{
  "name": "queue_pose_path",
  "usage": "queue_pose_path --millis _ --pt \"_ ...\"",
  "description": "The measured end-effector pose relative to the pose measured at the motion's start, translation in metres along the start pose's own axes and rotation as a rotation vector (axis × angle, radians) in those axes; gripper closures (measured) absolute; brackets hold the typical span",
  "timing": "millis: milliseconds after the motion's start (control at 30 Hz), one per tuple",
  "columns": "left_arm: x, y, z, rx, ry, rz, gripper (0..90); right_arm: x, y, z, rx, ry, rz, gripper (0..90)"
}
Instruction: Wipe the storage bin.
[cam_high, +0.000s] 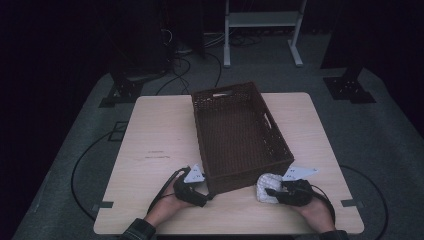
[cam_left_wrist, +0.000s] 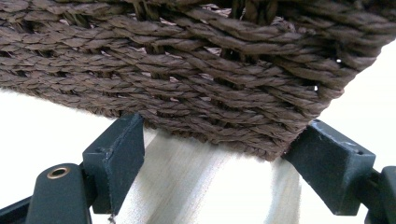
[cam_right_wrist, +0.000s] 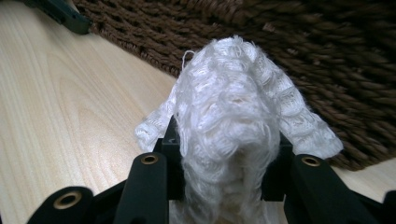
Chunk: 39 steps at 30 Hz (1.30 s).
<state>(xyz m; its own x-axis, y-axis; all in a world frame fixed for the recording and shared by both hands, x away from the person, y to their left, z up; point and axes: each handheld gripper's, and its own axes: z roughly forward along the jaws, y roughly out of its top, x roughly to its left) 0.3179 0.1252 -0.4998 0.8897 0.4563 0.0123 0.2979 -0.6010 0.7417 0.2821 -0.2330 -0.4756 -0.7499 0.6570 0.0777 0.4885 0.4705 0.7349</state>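
Observation:
A brown woven basket (cam_high: 237, 135) stands askew in the middle of a light wooden table (cam_high: 155, 125). My left gripper (cam_high: 206, 196) is at its near left corner. In the left gripper view that corner (cam_left_wrist: 243, 116) sits between the two jaws, which touch it on both sides, so my left gripper (cam_left_wrist: 219, 140) is shut on it. My right gripper (cam_high: 269, 192) is low over the table by the basket's near right corner, shut on a crumpled white knitted cloth (cam_high: 267, 184). In the right gripper view the cloth (cam_right_wrist: 233, 93) bulges up from my right gripper (cam_right_wrist: 226, 154) and hides the jaw tips; the basket wall (cam_right_wrist: 327, 56) is just behind.
The table's near edge (cam_high: 225, 232) lies just behind both hands. Bare tabletop lies to the basket's left and right. On the floor beyond stand a white metal frame (cam_high: 262, 30) and dark stand feet (cam_high: 122, 92), with black cables (cam_high: 200, 60) trailing.

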Motion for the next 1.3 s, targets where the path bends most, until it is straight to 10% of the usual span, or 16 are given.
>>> queue_pose_path --millis 367,1300 --pt "0.000 0.000 0.000 0.000 0.000 0.000 19.0 0.005 0.003 -0.003 -0.009 0.001 -0.020 62.1" --pt "0.000 0.000 0.000 0.000 -0.001 0.000 19.0 0.022 0.028 -0.054 -0.230 -0.033 -0.103 62.1"
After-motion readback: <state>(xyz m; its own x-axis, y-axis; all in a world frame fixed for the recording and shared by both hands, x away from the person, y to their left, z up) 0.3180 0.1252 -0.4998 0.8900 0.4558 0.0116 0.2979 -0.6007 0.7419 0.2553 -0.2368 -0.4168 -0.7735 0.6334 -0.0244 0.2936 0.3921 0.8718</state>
